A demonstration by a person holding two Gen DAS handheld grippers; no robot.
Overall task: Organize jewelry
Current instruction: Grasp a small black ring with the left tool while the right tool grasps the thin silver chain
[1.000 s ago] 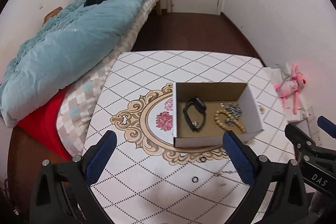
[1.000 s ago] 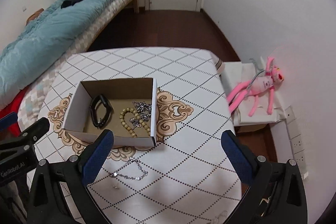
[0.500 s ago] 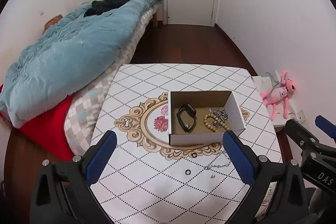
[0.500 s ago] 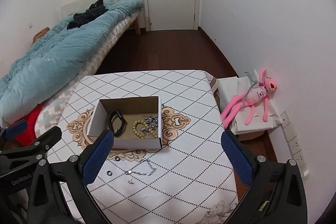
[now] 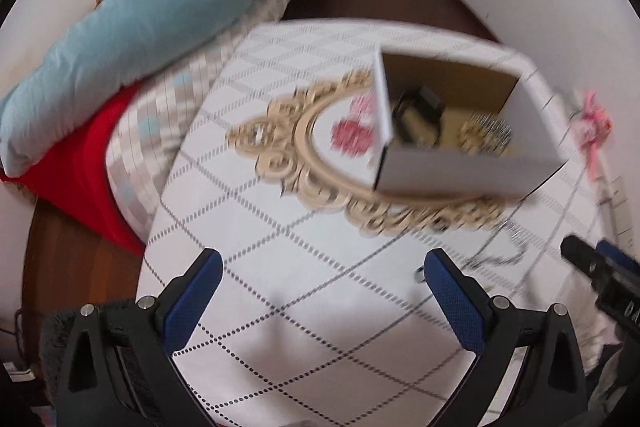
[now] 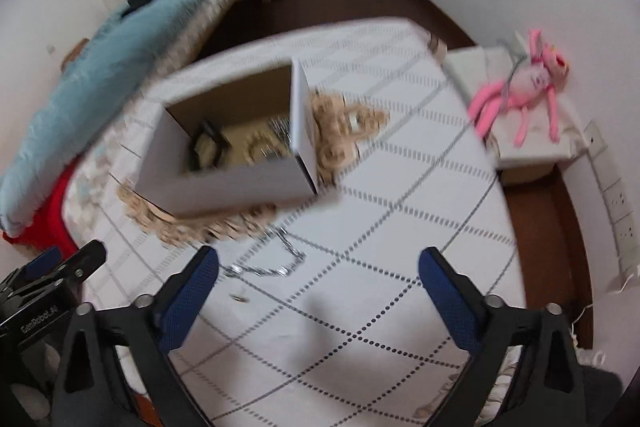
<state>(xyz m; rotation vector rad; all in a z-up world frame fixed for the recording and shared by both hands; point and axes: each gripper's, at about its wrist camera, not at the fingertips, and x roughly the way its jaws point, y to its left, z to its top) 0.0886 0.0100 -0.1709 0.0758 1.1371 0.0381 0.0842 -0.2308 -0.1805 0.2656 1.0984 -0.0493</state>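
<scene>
Both frames are smeared by motion blur, so fine detail is soft; the left tongs (image 5: 320, 277) hang spread wide above the tabletop (image 5: 320, 347) with nothing between their blue pads, and the right tongs (image 6: 318, 273) are likewise spread wide and hold nothing; nearest the right tongs, just ahead of the left pad, a small ring (image 6: 239, 298) lies on the cloth, and just beyond it a silver chain (image 6: 276, 259) trails toward the box; in the left view the same chain (image 5: 500, 247) sits ahead and right of the tongs, beyond the right pad, with a small dark ring (image 5: 419, 277) touching that pad's edge in the frame; farther ahead stands the open cardboard box (image 6: 232, 187), resting on the gold ornamental print of the cloth; inside it a black band-like item (image 5: 418, 111) lies on the left, and a blurred pale beaded piece (image 5: 486, 135) lies to its right, its form hard to tell; beyond the tabletop to the left is a bed with a blue quilt (image 5: 160, 7); far right of the right tongs a pink plush toy (image 6: 524, 87) lies on a low white surface by the wall.
</scene>
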